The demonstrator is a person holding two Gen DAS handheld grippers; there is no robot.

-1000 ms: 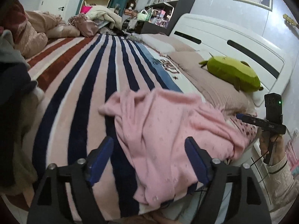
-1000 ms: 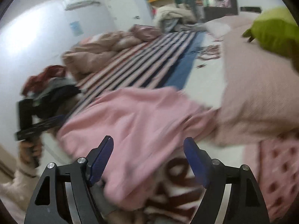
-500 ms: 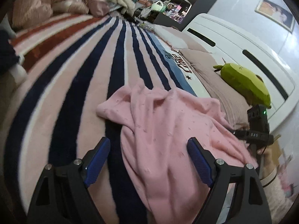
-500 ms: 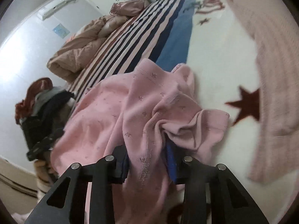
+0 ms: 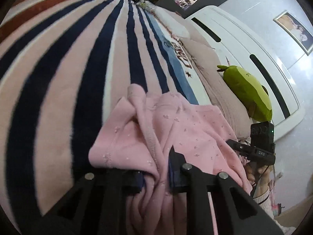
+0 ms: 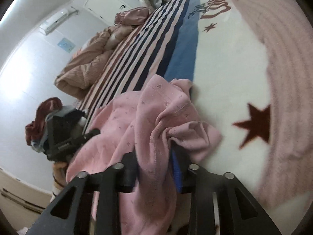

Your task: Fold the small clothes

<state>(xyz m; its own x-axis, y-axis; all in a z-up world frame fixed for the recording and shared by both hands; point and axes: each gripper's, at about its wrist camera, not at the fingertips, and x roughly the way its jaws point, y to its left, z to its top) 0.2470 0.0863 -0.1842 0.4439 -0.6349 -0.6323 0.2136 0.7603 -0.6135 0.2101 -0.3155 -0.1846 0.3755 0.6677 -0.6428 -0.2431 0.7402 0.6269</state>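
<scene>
Bed cover [image 5: 58,62]: a large plush blanket is spread under everything; it is banded in navy, pink, white and rust, with a blue band and a white field bearing dark red stars [image 6: 252,125].

Headboard [image 5: 260,58]: a white, smooth, rounded panel with dark slots is seen at the far side in the left wrist view.

Plush toy [image 5: 246,94]: a green, soft, oblong shape is propped against the pillow and the headboard.

Pink garment [image 5: 182,129]: a small knit piece, sprinkled with tiny motifs and edged with a ribbed hem, is gathered in loose ridges on the cover near its edge. No flat panel and no crease line is visible.

Left gripper [image 5: 156,176]: the jaws are drawn close on a bunched fold of the pink garment, which is pinched between them.

Right gripper [image 6: 154,168]: the jaws are likewise pressed onto a ridge of the same garment at another edge, with blue pads partly hidden by cloth.

Progress: judged early. Both edges are secured, but spreading, flattening and every fold appear left to do.

Handling: the fabric is judged limp and stretchy; slipping and uneven edges are to be expected when it is drawn taut.
</scene>
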